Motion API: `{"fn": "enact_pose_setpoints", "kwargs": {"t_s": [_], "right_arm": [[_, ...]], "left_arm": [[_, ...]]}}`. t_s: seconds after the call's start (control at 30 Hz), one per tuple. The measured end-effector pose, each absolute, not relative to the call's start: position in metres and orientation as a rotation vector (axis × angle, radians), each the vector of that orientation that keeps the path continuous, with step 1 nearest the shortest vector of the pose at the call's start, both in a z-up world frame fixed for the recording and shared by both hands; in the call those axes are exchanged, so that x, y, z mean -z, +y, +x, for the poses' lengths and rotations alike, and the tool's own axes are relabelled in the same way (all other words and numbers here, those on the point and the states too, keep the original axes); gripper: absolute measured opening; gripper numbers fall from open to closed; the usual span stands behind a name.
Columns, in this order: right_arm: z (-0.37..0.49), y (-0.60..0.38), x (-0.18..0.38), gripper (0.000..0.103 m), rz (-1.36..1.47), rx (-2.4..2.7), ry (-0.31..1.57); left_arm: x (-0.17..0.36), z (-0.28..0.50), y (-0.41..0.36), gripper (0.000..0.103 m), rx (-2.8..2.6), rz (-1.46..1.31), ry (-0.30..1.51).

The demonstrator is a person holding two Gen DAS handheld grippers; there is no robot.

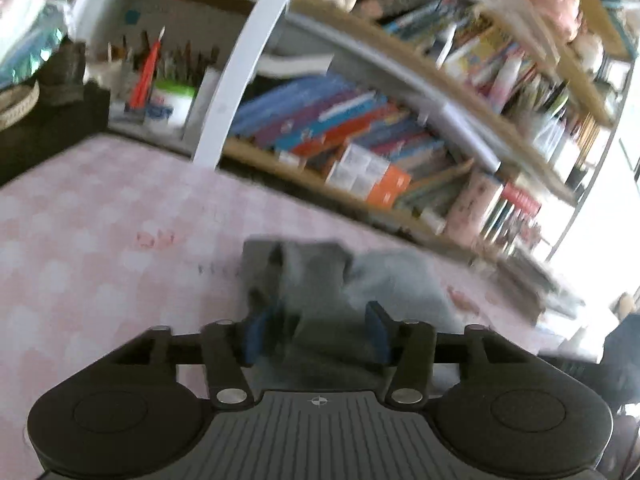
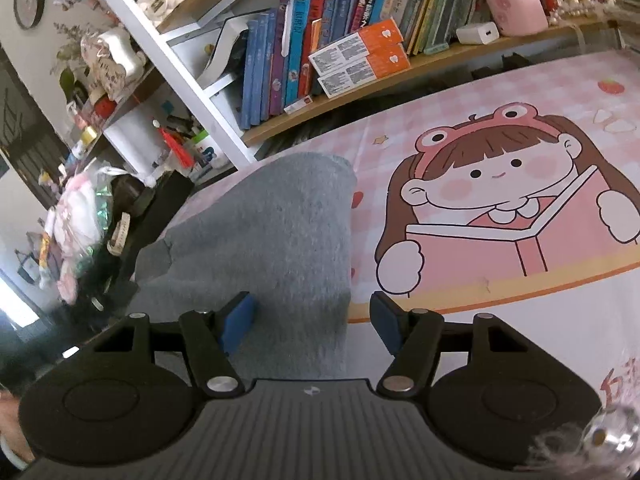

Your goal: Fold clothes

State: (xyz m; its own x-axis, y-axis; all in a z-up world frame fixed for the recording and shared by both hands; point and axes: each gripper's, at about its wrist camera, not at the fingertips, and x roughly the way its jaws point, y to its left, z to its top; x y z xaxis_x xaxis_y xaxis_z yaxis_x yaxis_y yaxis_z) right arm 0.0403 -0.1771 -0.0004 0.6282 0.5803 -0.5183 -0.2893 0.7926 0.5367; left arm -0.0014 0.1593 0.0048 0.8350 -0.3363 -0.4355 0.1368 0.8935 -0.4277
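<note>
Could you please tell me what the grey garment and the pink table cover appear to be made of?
Grey garment: soft knit, probably fleece or jersey; matte, heathered, slightly fuzzy surface. Pink table cover: likely printed vinyl or coated cloth; smooth, flat, with a crisp cartoon print.

A home study corner — crowded bookshelves (image 2: 344,40) at the far side, a cartoon-printed pink table cover (image 2: 500,208), a wall clock (image 2: 29,0).

Pink tablecloth (image 2: 520,92) right of grey garment (image 2: 280,232) bare; bookshelf (image 2: 360,76) blocks behind.
</note>
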Motion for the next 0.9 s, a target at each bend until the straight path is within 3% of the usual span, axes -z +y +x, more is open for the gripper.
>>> {"fn": "enact_pose_setpoints", "kwargs": {"t_s": [0.07, 0.17, 0.3, 0.4, 0.5, 0.67, 0.83, 0.9], "right_arm": [[0.041, -0.179, 0.001, 0.063, 0.443, -0.517, 0.744], [0.042, -0.18, 0.003, 0.063, 0.457, -0.52, 0.754], [0.042, -0.178, 0.003, 0.063, 0.461, -0.529, 0.756], [0.041, -0.176, 0.003, 0.063, 0.455, -0.543, 0.762], [0.041, -0.176, 0.001, 0.063, 0.445, -0.538, 0.76], [0.044, -0.175, 0.0, 0.063, 0.444, -0.536, 0.756], [0.044, -0.171, -0.001, 0.063, 0.426, -0.544, 0.756], [0.044, -0.172, -0.001, 0.063, 0.429, -0.543, 0.756]], "left_arm": [[-0.003, -0.005, 0.164, 0.016, 0.252, -0.424, 0.514], [-0.016, -0.02, 0.17, 0.009, 0.288, -0.476, 0.441], [-0.003, -0.017, 0.178, 0.009, 0.265, -0.52, 0.491], [0.019, -0.009, 0.191, 0.014, 0.262, -0.631, 0.537], [0.006, -0.013, 0.188, 0.02, 0.233, -0.574, 0.524], [-0.025, -0.011, 0.171, 0.041, 0.179, -0.354, 0.44], [-0.035, 0.018, 0.168, 0.04, 0.202, -0.325, 0.43], [-0.03, 0.03, 0.162, 0.031, 0.189, -0.296, 0.469]]}}
